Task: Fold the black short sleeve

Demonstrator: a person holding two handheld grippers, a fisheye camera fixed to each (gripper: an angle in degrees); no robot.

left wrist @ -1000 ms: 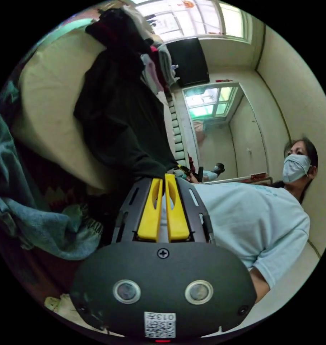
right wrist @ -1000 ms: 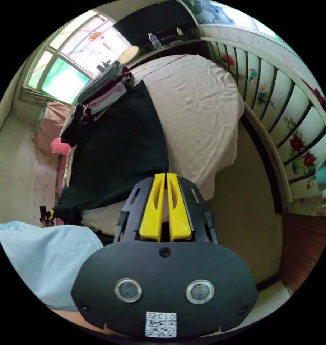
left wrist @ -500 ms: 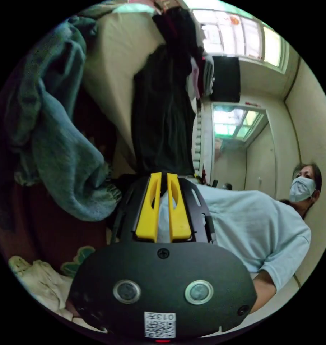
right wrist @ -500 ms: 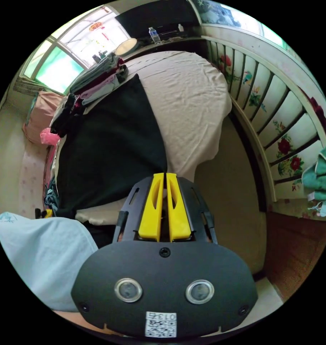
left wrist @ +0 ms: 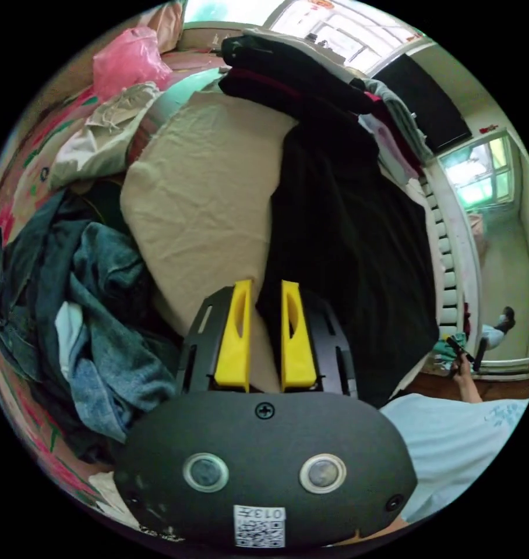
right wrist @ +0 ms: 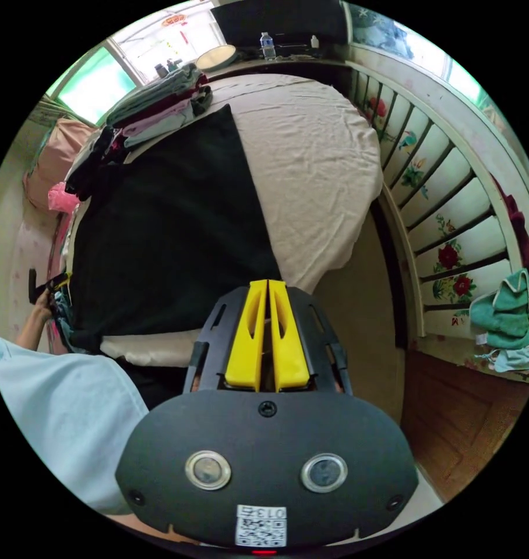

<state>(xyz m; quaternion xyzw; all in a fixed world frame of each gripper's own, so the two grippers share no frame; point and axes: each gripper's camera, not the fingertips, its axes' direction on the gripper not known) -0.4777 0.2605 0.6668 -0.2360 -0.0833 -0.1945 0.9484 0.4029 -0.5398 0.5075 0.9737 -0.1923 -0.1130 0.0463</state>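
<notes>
shirt (right wrist: 171,233) flat on bed (right wrist: 311,151) | left gripper (left wrist: 265,286) jaws apart | right gripper (right wrist: 268,283) jaws together at its corner; I'd keep edges taut

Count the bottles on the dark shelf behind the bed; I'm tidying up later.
2. In the right gripper view, a clear water bottle and, to its right, a small white bottle stand on the dark shelf. The folded clothes pile may hide more.

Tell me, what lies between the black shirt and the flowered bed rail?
In the right gripper view, a bare stretch of beige sheet lies between the black shirt and the flowered bed rail; nothing rests on that stretch.
</notes>
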